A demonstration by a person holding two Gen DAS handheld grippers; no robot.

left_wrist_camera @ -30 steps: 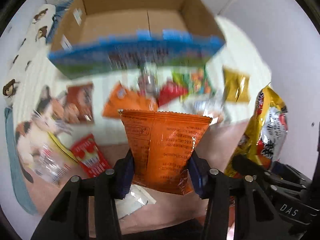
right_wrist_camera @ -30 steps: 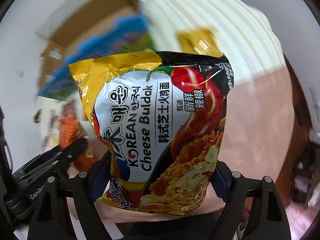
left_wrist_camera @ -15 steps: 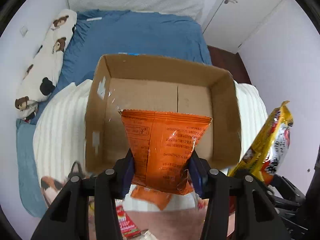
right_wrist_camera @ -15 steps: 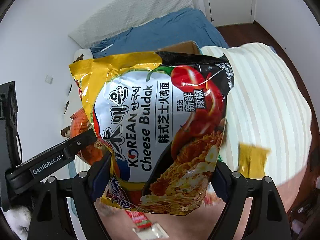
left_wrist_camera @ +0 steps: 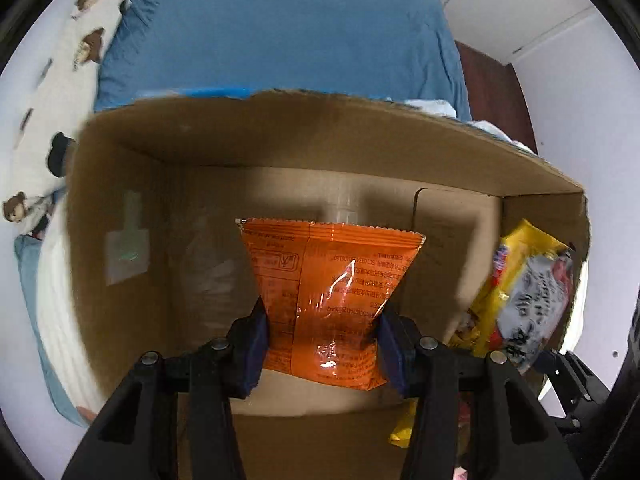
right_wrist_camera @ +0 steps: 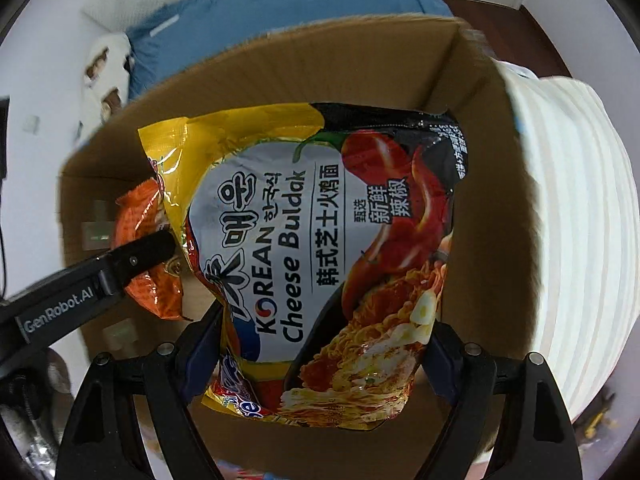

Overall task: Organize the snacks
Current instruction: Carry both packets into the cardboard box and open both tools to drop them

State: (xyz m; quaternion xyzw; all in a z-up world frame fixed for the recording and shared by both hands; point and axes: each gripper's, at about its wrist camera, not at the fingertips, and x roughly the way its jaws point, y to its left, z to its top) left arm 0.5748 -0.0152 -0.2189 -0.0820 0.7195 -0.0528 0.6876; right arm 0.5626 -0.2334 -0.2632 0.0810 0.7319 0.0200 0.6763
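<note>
My left gripper (left_wrist_camera: 322, 340) is shut on an orange snack packet (left_wrist_camera: 328, 296) and holds it inside the open cardboard box (left_wrist_camera: 132, 208). My right gripper (right_wrist_camera: 320, 356) is shut on a yellow Korean Cheese Buldak noodle bag (right_wrist_camera: 320, 248) and holds it inside the same box (right_wrist_camera: 488, 200). The noodle bag shows at the box's right side in the left wrist view (left_wrist_camera: 524, 296). The orange packet (right_wrist_camera: 148, 256) and one left gripper finger (right_wrist_camera: 132, 260) show to the left of the noodle bag in the right wrist view. The visible part of the box floor is bare.
The box stands on a white striped blanket (right_wrist_camera: 580, 220) on the bed. A blue sheet (left_wrist_camera: 280, 32) lies behind it. A bear-print pillow (left_wrist_camera: 52, 92) lies at the far left. A white wall and door are at the right.
Both grippers moved forward and down into the box with their bags. The box now fills both views, and the loose snacks on the blanket have dropped out of sight.
</note>
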